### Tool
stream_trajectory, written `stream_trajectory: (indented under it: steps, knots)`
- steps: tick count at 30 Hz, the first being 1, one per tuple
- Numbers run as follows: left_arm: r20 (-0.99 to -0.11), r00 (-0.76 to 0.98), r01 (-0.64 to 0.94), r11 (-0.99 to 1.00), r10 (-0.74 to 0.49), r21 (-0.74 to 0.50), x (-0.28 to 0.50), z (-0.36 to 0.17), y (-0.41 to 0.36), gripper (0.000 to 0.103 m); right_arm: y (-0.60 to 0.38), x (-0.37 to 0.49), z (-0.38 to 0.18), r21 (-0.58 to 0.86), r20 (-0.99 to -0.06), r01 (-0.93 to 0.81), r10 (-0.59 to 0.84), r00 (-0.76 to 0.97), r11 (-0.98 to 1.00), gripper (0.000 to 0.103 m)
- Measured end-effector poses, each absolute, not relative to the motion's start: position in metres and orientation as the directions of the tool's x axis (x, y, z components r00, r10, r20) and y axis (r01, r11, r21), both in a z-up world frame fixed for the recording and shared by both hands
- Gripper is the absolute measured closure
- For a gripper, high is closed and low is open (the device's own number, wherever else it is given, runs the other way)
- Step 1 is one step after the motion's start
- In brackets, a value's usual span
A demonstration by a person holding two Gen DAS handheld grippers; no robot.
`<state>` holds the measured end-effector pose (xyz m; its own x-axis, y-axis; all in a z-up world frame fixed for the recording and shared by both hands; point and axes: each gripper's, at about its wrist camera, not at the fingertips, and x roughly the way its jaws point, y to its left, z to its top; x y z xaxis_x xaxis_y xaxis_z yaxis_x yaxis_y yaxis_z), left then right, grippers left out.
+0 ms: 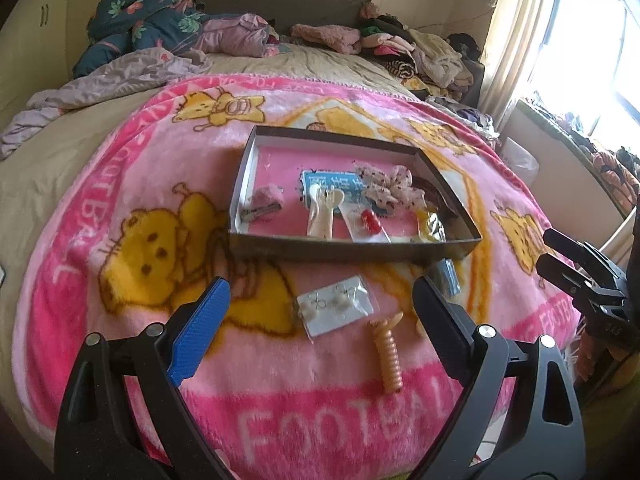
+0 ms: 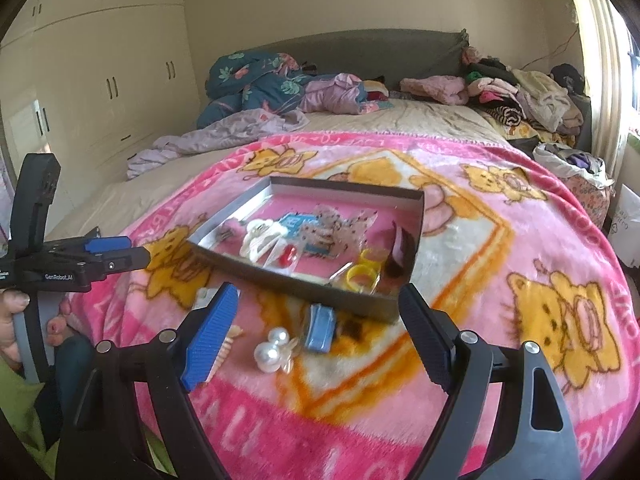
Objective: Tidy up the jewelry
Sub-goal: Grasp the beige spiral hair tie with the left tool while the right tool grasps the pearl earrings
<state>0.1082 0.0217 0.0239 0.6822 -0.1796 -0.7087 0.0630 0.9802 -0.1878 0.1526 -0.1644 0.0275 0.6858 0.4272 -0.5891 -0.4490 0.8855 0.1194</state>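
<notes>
A shallow box [image 1: 352, 246] [image 2: 304, 280] sits on the pink blanket and holds a white hair claw [image 1: 322, 210], a red piece [image 1: 370, 222], a spotted bow [image 1: 390, 188] and yellow rings [image 2: 362, 274]. In front of it lie an earring card in a clear bag [image 1: 338, 310], an orange hair clip [image 1: 387, 354], a blue clip [image 2: 320, 328] and pearl earrings [image 2: 272, 348]. My left gripper [image 1: 322, 304] is open, empty, above the earring card. My right gripper [image 2: 318, 308] is open, empty, above the pearls and blue clip.
The pink cartoon blanket [image 1: 280, 400] covers the near part of a bed. Piles of clothes [image 1: 420, 48] and a floral quilt [image 1: 148, 16] lie at the headboard. A window and curtain [image 1: 520, 32] are at the right, wardrobes [image 2: 100, 80] at the left.
</notes>
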Motion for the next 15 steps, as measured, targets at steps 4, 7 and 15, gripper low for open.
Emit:
stream_trajectory:
  steps: [4, 7, 15]
  knots:
    - [-0.715, 0.677, 0.06, 0.982, -0.174, -0.181, 0.101, 0.017, 0.02, 0.019, -0.161, 0.147, 0.018, 0.125, -0.607, -0.455, 0.431, 0.668, 0.882, 0.023]
    - [-0.72, 0.674, 0.061, 0.983, -0.168, -0.173, 0.096, 0.012, 0.017, 0.019, -0.16, 0.145, 0.011, 0.131, -0.619, -0.458, 0.433, 0.655, 0.879, 0.023]
    - [-0.737, 0.657, 0.061, 0.985, -0.159, -0.159, 0.084, -0.002, 0.01, 0.019, -0.158, 0.139, -0.003, 0.152, -0.637, -0.461, 0.443, 0.631, 0.874, 0.023]
